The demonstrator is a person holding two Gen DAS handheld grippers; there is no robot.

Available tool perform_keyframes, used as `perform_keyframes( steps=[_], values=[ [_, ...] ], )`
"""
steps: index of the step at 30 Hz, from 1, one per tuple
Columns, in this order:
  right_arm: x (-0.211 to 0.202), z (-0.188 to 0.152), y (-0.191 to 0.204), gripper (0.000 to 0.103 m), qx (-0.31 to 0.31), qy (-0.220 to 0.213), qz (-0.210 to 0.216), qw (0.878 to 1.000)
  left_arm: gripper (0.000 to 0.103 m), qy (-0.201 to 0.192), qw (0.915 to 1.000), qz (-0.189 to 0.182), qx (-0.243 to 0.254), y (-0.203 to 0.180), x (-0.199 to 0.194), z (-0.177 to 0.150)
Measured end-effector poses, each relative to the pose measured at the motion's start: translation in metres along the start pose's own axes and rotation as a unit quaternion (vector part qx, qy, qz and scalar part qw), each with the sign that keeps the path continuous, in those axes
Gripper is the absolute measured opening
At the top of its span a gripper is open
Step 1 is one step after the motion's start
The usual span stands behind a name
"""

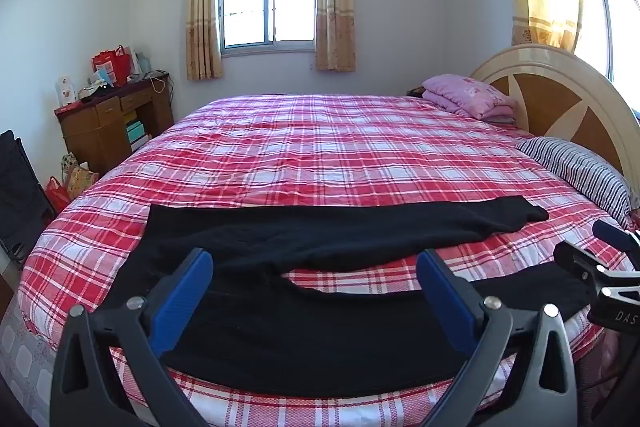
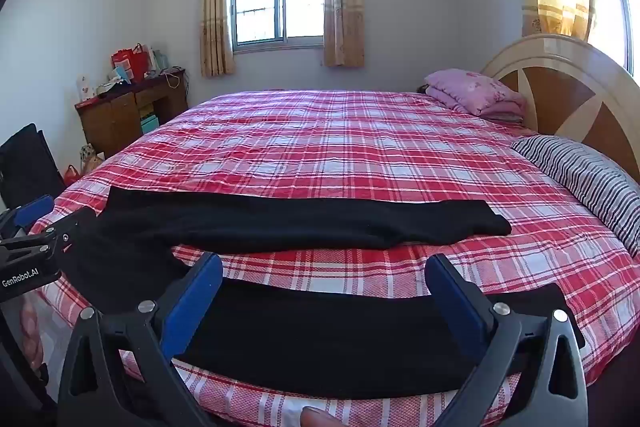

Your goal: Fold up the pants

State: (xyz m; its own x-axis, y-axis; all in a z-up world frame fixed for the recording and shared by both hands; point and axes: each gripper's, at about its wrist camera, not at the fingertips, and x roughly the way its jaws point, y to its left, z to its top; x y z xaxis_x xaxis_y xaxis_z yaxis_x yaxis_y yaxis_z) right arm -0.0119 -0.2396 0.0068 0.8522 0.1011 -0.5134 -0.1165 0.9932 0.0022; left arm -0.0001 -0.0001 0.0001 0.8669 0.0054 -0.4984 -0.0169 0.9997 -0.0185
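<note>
Bedroom w/ a red plaid bed (image 1: 320,147), and the black pants (image 1: 304,239) lie spread along its near edge, one leg stretched twd the headboard side, the other leg along the very edge under my claws. Left claw (image 1: 314,291) hangs wide open over the pants' waist end, nothing btwn its blue pads, not touching cloth. Right claw (image 2: 324,295) is likewise wide open & empty, above the near leg.
</note>
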Motion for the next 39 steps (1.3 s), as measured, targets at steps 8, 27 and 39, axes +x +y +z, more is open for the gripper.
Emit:
perform_keyframes(
  steps=[8,27,39],
  values=[
    [0.0014,-0.0006,0.0028,0.102,-0.007,0.003,-0.002,1.0,0.103,-0.003,1.0,0.002,0.0,0.0001,-0.0021,-0.0022],
    [0.0055,-0.0049,0.0045,0.102,-0.01,0.008,-0.001,1.0,0.103,0.005,1.0,0.002,-0.005,0.0062,0.0031,-0.0027],
    [0.0049,-0.0052,0.0063,0.102,-0.012,0.008,-0.001,1.0,0.103,0.006,1.0,0.002,-0.006,0.0055,0.0033,-0.0038]
  ],
)
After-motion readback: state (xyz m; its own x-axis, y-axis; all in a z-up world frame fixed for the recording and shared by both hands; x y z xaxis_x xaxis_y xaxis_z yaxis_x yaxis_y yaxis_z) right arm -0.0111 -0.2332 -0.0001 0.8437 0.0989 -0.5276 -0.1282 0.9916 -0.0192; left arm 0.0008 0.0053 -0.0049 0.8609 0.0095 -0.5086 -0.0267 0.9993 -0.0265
